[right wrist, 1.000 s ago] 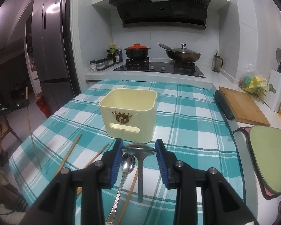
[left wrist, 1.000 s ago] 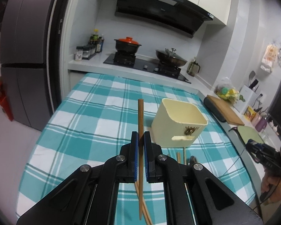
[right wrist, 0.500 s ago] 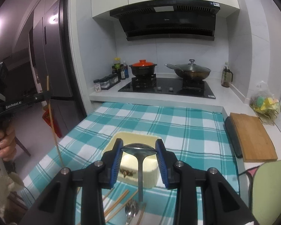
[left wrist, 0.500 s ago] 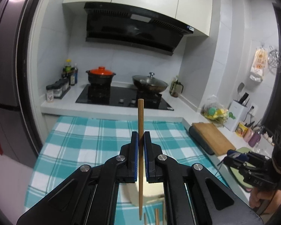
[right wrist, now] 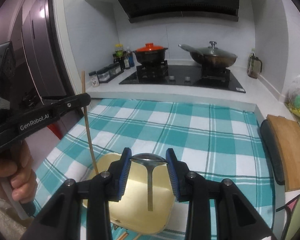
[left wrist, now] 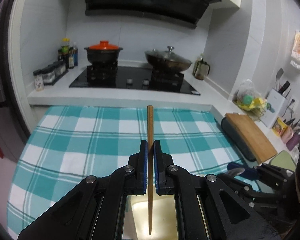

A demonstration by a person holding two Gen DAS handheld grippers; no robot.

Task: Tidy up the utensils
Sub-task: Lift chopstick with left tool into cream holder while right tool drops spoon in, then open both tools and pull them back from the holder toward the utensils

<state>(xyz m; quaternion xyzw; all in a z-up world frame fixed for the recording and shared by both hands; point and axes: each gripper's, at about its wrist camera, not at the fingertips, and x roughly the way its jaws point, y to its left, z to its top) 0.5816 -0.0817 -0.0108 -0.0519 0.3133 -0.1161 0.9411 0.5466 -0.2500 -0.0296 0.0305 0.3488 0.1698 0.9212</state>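
My left gripper is shut on a wooden chopstick held upright, its lower tip hanging over the open mouth of the cream utensil holder. My right gripper is shut on a metal spoon by its bowl, the handle hanging down over the same cream holder. The left gripper with its chopstick shows at the left of the right wrist view, the tip at the holder's left rim. The right gripper shows at the lower right of the left wrist view.
The holder stands on a teal checked tablecloth. A wooden cutting board and a dark mat lie at the right edge. A stove with a red-lidded pot and a wok is behind. More chopsticks lie by the holder's front.
Both grippers have lifted their utensils and moved forward above the cream holder. The chopstick and the spoon handle now hang over its opening.
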